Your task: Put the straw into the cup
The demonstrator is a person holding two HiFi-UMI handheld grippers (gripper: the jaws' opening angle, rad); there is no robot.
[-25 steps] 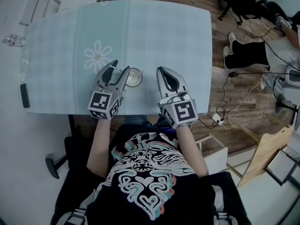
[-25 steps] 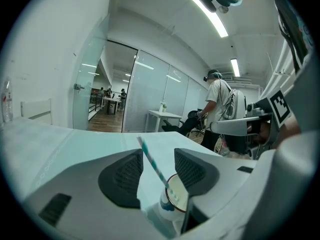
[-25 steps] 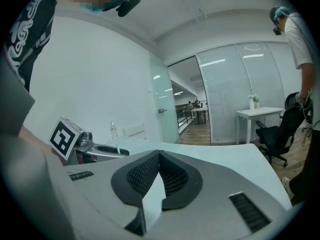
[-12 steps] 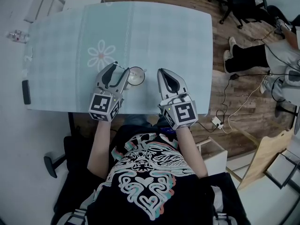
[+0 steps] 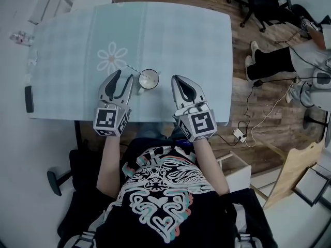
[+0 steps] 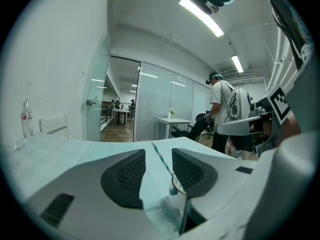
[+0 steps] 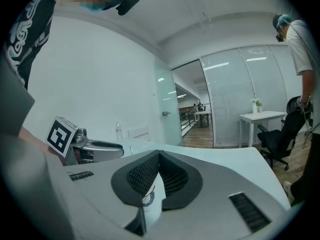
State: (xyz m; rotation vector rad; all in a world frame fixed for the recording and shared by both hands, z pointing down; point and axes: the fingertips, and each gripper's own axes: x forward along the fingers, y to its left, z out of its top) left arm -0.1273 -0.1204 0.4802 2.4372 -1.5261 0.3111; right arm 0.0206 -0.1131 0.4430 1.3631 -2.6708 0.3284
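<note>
A small white cup stands on the table near its front edge. A striped straw sits in it and leans out to the upper left. My left gripper is just left of the cup, its jaws apart and closing, with nothing between the pads. In the left gripper view the straw and cup show through the gap, ahead of my left gripper. My right gripper rests right of the cup with its jaws shut and empty. In its own view my right gripper shows touching tips.
A dark phone-like bar lies at the table's left edge and a small bottle beyond it. A flower print marks the cloth. Right of the table are a seated person's legs, an office chair and floor cables.
My left gripper has drawn back and to the left, away from the cup. The straw that was at its jaw tips now stands free in the cup. The right gripper has stayed put.
</note>
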